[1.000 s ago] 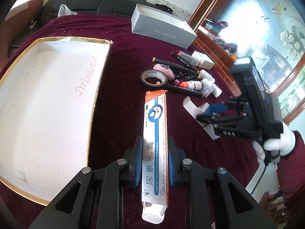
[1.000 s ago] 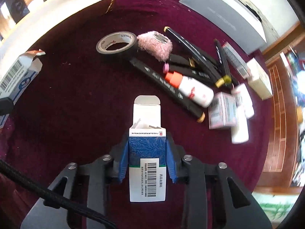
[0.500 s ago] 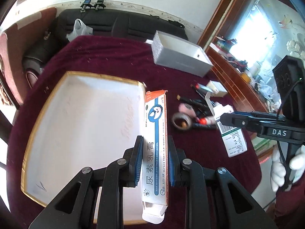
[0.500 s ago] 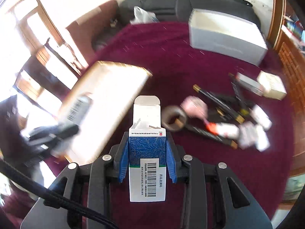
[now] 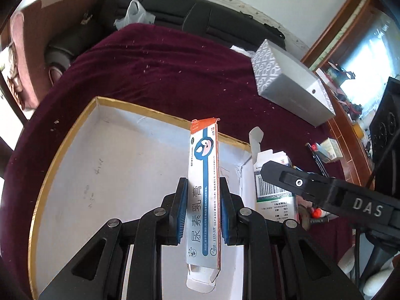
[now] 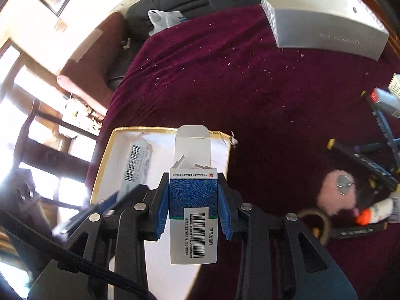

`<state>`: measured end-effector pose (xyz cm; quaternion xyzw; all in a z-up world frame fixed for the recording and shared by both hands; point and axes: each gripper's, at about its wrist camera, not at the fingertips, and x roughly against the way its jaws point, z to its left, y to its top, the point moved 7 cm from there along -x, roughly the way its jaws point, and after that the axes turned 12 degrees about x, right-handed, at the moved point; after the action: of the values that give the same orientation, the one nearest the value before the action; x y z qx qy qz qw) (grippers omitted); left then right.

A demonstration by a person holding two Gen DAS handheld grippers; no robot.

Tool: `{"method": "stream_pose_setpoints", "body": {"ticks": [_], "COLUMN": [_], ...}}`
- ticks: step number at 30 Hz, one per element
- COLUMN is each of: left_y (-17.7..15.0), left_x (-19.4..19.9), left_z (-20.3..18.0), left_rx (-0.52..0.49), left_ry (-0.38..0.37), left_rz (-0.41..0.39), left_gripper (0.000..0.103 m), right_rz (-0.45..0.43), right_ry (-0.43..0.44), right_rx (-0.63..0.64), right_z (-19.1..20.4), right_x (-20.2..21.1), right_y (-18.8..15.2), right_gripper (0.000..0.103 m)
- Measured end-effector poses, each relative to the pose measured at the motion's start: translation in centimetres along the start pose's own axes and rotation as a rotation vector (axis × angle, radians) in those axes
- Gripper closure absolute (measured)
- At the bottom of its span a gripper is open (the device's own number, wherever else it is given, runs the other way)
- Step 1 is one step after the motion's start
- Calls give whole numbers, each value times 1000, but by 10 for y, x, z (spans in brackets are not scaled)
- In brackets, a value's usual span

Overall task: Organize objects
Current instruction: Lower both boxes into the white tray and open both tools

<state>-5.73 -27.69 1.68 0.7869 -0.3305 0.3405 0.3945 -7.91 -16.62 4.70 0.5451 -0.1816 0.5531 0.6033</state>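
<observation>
The left hand-held gripper (image 5: pixel 203 208) is clamped on a long white-and-blue ointment carton (image 5: pixel 203 195), its blue pads pressing both long sides; the carton's orange-topped end points away from the camera and its opened near flap hangs below the fingers. This carton sits above the floor of a wide, shallow gold-rimmed white tray (image 5: pixel 75 137), which lies on the maroon tabletop (image 5: pixel 175 75). No loose item shows on the tray's white floor in the left wrist view.

The right hand-held gripper (image 6: pixel 192 208) grips a shorter blue-and-white medicine box (image 6: pixel 193 215) with a barcode label facing the camera and its top flap standing open. In the left wrist view that box (image 5: pixel 272 182) hangs just past the tray's right corner, beside the ointment carton, with the right hand-held gripper (image 5: pixel 270 175) reaching in from the right and a white-gloved hand (image 5: pixel 375 277) low at the frame's right edge. In the right wrist view the ointment carton (image 6: pixel 136 166) shows over the tray (image 6: pixel 105 160), barcode side up.

Farther right on the tabletop lies a cluster: a roll of tape (image 6: pixel 316 225), a pink fuzzy item (image 6: pixel 336 193), an orange-capped white bottle (image 6: pixel 375 213) and dark pens (image 6: pixel 362 160). Beyond them, near the far edge, rests a long grey box (image 5: pixel 290 85).
</observation>
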Motion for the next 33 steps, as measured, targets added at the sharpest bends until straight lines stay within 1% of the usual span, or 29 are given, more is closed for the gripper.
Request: {"method": "stream_pose_setpoints", "body": {"ticks": [2,5,7,10,15,17,18,19,22,25,26,28,31,33], "left_y": [3,5,6,12,12,11,10,9,7,5,4,0,-12,-23], "left_x": [-12,-20,-24,-27,-32,-34,-35,-35,-32,-23,-19,-12,-4,-2], "left_z": [7,11,12,14,13,12,11,11,9,14,17,26,43,54], "left_rx": [38,48,44,45,9,-2,-6,-9,-36,-30,-16,25,103,162], "left_ry": [-7,-17,-21,-16,-1,9,13,16,45,60,54,43,31,23], "left_rz": [14,26,24,1,-7,-2,6,10,9,-25,-35,-59,-88,-88], "left_gripper": [84,84,84,83,80,73,66,64,64,63,62,56,56,56], "right_rz": [3,9,14,18,17,20,23,20,-2,-37,-54,-92,-162,-198], "right_ry": [-8,-26,-37,-53,-71,-81,-88,-96,-126,-108,-103,-110,-136,-145], "right_rx": [-8,-10,-12,-20,-20,-2,4,7,19,12,10,20,47,54], "right_z": [-1,-1,-2,-4,-8,-7,-7,-7,-9,-9,-10,-10,-14,-21], "right_x": [-9,-19,-27,-33,-38,-37,-38,-37,-32,-21,-15,1,32,52], "right_y": [4,6,8,8,7,7,7,7,6,5,4,4,1,-4], "right_gripper": [71,71,71,71,71,71,71,70,69,69,67,54,46,42]}}
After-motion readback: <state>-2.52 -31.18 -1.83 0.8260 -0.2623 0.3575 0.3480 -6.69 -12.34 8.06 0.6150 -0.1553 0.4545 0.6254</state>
